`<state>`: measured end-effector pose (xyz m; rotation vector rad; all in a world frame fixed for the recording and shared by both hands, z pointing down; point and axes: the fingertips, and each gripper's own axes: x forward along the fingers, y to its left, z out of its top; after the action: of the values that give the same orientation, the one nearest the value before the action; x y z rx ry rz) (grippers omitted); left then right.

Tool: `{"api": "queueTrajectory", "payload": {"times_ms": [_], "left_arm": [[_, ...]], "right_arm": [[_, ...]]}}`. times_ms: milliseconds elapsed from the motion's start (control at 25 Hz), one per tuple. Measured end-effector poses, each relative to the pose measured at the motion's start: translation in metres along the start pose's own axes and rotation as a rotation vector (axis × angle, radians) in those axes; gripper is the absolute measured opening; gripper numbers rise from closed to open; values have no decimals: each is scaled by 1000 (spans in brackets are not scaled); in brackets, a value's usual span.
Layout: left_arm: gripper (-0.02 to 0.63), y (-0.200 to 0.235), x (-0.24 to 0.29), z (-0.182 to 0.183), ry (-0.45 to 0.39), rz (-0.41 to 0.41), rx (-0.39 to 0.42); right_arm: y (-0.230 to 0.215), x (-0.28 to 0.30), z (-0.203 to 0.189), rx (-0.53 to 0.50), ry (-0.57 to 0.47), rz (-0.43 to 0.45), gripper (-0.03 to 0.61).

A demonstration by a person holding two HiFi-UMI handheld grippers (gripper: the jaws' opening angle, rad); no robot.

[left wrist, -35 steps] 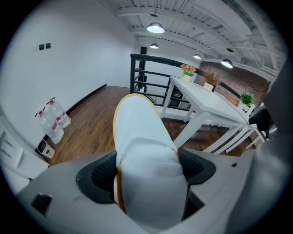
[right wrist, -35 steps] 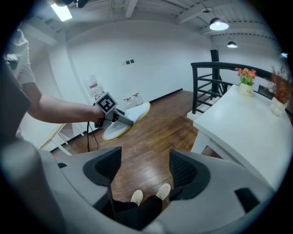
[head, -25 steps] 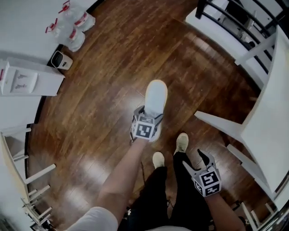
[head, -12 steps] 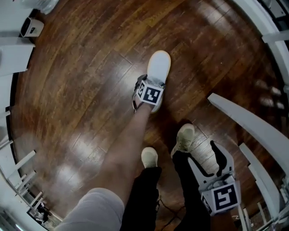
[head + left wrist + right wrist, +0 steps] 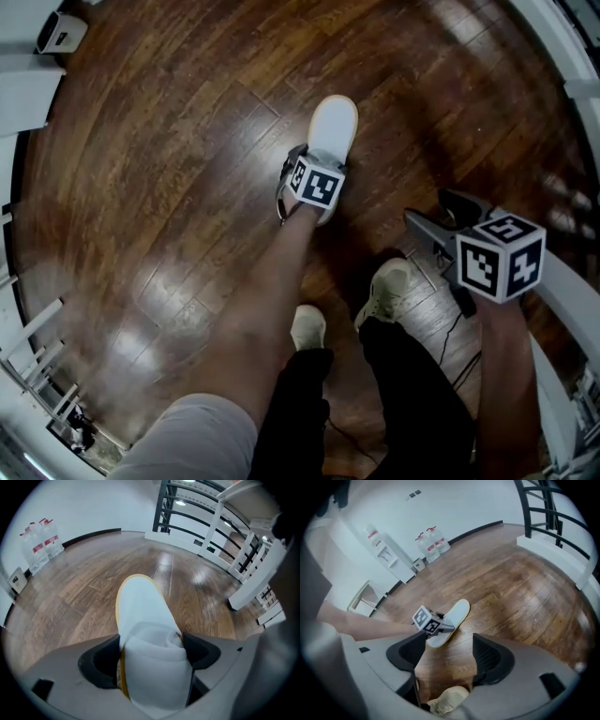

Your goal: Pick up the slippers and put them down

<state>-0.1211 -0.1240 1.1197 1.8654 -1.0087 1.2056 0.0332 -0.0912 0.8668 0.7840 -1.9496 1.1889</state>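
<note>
A white slipper (image 5: 334,124) with a yellowish sole edge points away from me, low over the wooden floor. My left gripper (image 5: 312,173) is shut on its heel end. In the left gripper view the slipper (image 5: 139,609) fills the gap between the dark pads (image 5: 101,660), its fabric bunched there. Whether its toe touches the boards I cannot tell. My right gripper (image 5: 441,214) hangs open and empty above the floor by the person's right shoe (image 5: 386,286). The right gripper view shows the slipper (image 5: 453,618) and the left gripper's marker cube (image 5: 426,619) ahead.
The person's two shoes (image 5: 307,326) stand close behind the slipper. White railing and shelf frames (image 5: 562,281) border the right side, and white furniture (image 5: 28,94) the left. Water bottles (image 5: 432,543) stand by the far wall. A thin cable (image 5: 452,339) lies near the right shoe.
Both grippers have come down toward the floor. The left one still grips the slipper, which is lower now. The right one has swung forward, past the right shoe.
</note>
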Motion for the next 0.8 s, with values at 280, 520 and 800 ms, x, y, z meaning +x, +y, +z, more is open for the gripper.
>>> {"api": "queueTrajectory", "payload": {"times_ms": [280,520,800], "left_arm": [[415,1,9,-7,3,-6,-24],[490,2,2,-6,9,8,-10],[531,-10,-97,7,19,-15,35]], "right_arm": [[-21,22,19,17,-10,-22,302],[-18,16,4,16,19,-14,302],[34,-41,17,15,23,-11,302]]}}
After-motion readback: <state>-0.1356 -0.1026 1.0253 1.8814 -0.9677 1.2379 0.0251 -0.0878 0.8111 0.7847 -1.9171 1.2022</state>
